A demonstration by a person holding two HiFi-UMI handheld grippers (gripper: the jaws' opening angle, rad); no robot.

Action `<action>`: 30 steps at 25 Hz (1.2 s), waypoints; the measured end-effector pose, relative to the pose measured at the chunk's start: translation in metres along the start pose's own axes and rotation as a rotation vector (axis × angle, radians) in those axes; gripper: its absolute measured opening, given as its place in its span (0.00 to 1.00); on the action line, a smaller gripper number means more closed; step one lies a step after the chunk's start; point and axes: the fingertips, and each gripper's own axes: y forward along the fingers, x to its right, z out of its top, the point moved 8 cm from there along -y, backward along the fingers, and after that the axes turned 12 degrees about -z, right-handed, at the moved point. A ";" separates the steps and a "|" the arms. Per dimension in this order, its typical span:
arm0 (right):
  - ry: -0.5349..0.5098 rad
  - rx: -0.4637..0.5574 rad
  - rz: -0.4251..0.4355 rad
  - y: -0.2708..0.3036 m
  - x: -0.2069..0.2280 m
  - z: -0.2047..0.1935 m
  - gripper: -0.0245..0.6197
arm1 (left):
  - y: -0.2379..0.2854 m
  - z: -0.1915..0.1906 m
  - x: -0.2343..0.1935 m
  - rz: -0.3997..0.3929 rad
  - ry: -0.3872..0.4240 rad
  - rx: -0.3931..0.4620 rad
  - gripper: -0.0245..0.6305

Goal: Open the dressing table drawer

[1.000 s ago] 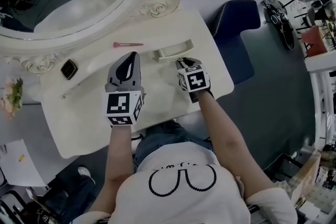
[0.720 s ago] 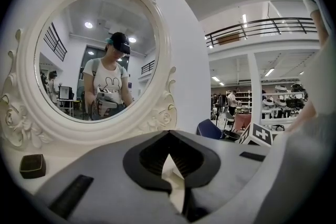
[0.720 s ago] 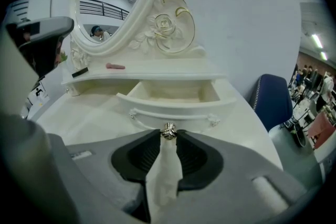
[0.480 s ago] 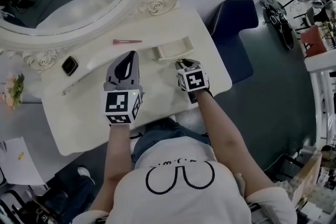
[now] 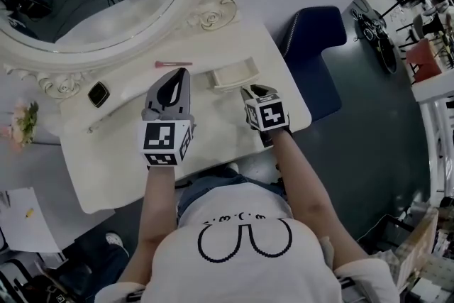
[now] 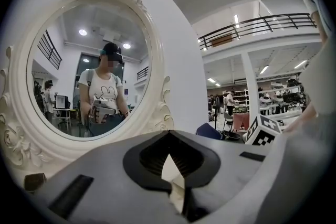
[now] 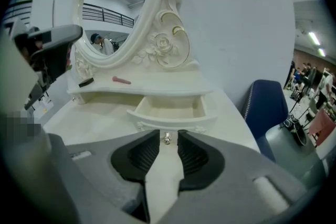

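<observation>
The small white drawer [image 5: 230, 74] under the mirror shelf of the dressing table [image 5: 213, 131] stands pulled out and empty [image 7: 170, 108]. Its little metal knob [image 7: 167, 138] sits between the tips of my right gripper [image 7: 168, 134], just in front of the drawer [image 5: 246, 89]. The jaws are opening, with a gap on both sides of the knob. My left gripper [image 5: 182, 73] hovers over the tabletop left of the drawer. It is shut on nothing [image 6: 169, 134] and points at the oval mirror [image 6: 89, 65].
A pink brush [image 5: 172, 64] and a small black case [image 5: 98, 94] lie on the raised shelf by the ornate mirror frame [image 5: 216, 10]. A dark blue chair [image 5: 316, 46] stands right of the table. The person sits close against the table's front edge.
Both grippers have lifted slightly above the tabletop. The drawer stays pulled out as before, and the right gripper stays at its knob.
</observation>
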 end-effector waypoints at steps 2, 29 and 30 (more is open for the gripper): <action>0.025 0.055 -0.007 -0.019 0.008 0.012 0.20 | 0.002 0.005 0.000 -0.004 0.011 0.006 0.04; -0.022 0.844 -0.228 -0.235 0.053 0.130 0.03 | 0.026 0.096 0.008 -0.081 0.164 0.197 0.04; -0.022 0.841 -0.231 -0.235 0.053 0.130 0.03 | 0.025 0.097 0.008 -0.083 0.166 0.200 0.04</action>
